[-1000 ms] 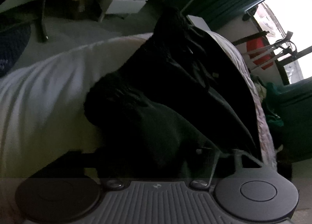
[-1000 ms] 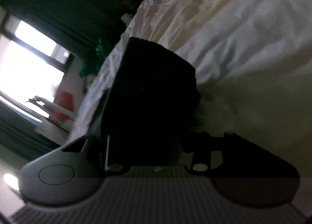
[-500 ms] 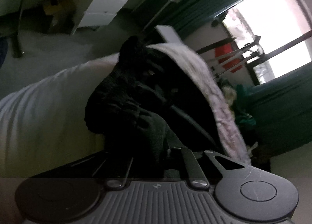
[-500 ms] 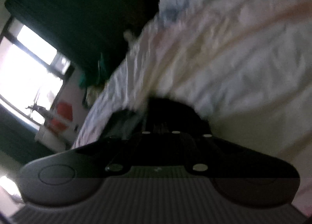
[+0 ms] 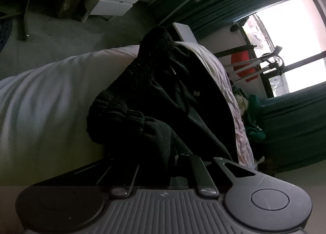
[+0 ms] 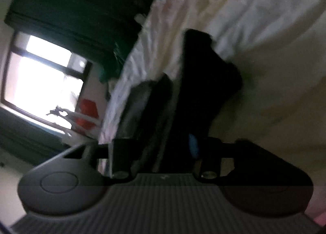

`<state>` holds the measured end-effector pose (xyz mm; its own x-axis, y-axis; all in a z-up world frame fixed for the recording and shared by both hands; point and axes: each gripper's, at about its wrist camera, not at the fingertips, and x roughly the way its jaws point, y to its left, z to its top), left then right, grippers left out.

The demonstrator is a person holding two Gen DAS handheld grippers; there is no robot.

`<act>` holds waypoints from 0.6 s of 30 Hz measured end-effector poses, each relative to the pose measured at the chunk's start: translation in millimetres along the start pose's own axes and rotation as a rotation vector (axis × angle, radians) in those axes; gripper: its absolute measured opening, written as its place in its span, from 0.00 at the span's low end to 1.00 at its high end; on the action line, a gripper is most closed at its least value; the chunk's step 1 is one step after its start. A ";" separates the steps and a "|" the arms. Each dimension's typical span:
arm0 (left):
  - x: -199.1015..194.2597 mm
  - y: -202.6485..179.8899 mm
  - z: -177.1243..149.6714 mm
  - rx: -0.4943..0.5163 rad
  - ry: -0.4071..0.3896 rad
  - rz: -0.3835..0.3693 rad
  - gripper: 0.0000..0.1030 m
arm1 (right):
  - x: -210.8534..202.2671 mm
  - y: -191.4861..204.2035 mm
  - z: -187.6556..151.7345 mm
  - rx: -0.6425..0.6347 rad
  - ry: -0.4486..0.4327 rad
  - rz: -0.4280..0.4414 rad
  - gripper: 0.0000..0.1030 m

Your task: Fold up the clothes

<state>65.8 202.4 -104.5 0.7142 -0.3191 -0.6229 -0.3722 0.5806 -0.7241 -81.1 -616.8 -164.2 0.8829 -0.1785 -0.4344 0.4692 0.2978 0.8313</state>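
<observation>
The black garment (image 5: 163, 99) lies bunched on the white bed (image 5: 44, 101), its length running away from the left gripper (image 5: 163, 158), whose jaws are closed, apparently on the near dark fabric, though the dim view leaves that uncertain. A second ago they stood apart. The right gripper (image 6: 163, 152) has just been opening; cloth lies between its spread jaws, unpinched, where before it was clamped.
</observation>
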 end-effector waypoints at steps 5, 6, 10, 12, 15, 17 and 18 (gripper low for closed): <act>4.0 -2.2 2.7 0.035 -0.031 -0.007 0.08 | 34.0 27.1 4.3 -0.111 -0.059 -0.242 0.19; 4.9 -4.5 3.8 0.056 -0.043 -0.005 0.08 | 41.7 33.1 7.4 -0.119 -0.056 -0.284 0.07; -7.1 -25.2 11.5 0.129 -0.069 -0.034 0.07 | 51.8 90.1 24.6 -0.197 -0.076 -0.255 0.07; -26.1 -37.0 16.1 0.136 -0.094 -0.084 0.07 | 35.2 129.6 33.5 -0.228 -0.128 -0.122 0.07; -53.2 -47.7 18.7 0.135 -0.118 -0.135 0.07 | -9.5 173.5 42.1 -0.279 -0.230 0.064 0.07; -68.3 -46.0 14.4 0.134 -0.118 -0.146 0.07 | -34.3 174.6 43.3 -0.296 -0.263 0.091 0.07; -73.9 -43.0 10.8 0.137 -0.111 -0.146 0.07 | -42.2 166.6 42.4 -0.300 -0.264 0.080 0.07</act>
<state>35.4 209.1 -24.1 0.8186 -0.3270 -0.4722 -0.1816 0.6326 -0.7529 -41.0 -599.4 7.3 0.8997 -0.3670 -0.2363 0.4189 0.5740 0.7036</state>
